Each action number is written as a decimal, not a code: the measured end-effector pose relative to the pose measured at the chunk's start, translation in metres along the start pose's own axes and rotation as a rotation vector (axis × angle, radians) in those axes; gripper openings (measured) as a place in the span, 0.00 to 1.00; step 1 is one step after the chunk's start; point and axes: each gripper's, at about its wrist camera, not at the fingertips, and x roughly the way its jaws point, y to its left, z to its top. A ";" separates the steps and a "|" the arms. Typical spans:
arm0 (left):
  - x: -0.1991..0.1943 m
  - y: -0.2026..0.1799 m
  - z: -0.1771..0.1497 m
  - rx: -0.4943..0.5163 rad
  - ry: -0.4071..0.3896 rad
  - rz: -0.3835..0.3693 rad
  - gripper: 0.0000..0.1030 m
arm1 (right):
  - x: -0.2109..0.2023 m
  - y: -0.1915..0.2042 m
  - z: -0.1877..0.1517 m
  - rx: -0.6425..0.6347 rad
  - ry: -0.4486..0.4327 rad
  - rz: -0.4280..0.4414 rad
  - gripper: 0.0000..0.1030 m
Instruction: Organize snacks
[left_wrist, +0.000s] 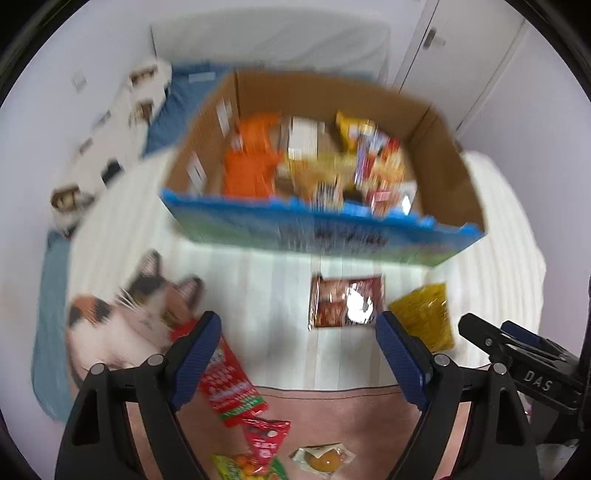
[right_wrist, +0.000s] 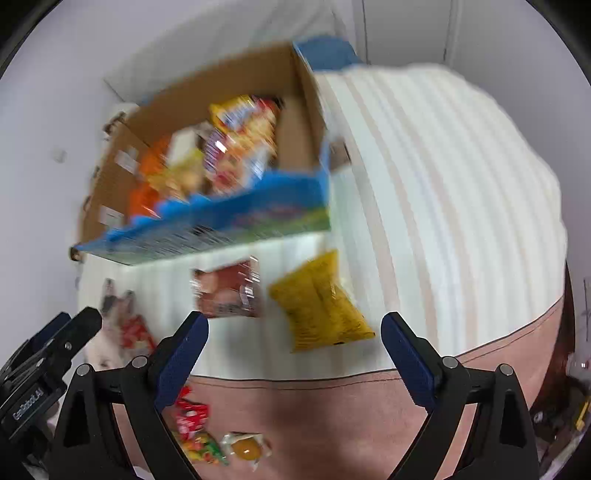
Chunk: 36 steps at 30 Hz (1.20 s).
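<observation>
A cardboard box (left_wrist: 454, 162) with a blue front flap stands on the bed, holding several snack packs. In front of it lie a brown snack pack (left_wrist: 345, 301) and a yellow bag (left_wrist: 424, 314). Nearer to me are red packets (left_wrist: 231, 384), a green candy bag (left_wrist: 243, 465) and a clear-wrapped orange sweet (left_wrist: 323, 458). My left gripper (left_wrist: 299, 339) hangs open above the bedding, nothing between its fingers. My right gripper (right_wrist: 295, 343) is open too, above the yellow bag (right_wrist: 317, 302), beside the brown pack (right_wrist: 229, 291). The box (right_wrist: 299, 122) sits up left there. Both views are blurred.
A cat-print cushion (left_wrist: 125, 314) lies at the left beside the red packets. The striped white cover (right_wrist: 443, 192) stretches to the right, with a pink sheet (right_wrist: 332, 413) nearest me. Blue bedding (left_wrist: 48, 332) and white walls and doors lie behind.
</observation>
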 end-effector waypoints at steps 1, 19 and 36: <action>0.016 -0.002 0.000 0.003 0.032 0.005 0.83 | 0.013 -0.004 0.001 0.004 0.019 -0.008 0.94; 0.122 -0.101 -0.014 0.902 0.168 0.086 0.83 | 0.095 -0.063 -0.009 -0.001 0.165 -0.036 0.58; 0.140 -0.099 -0.025 0.677 0.361 -0.037 0.62 | 0.086 -0.099 -0.019 0.122 0.170 -0.033 0.62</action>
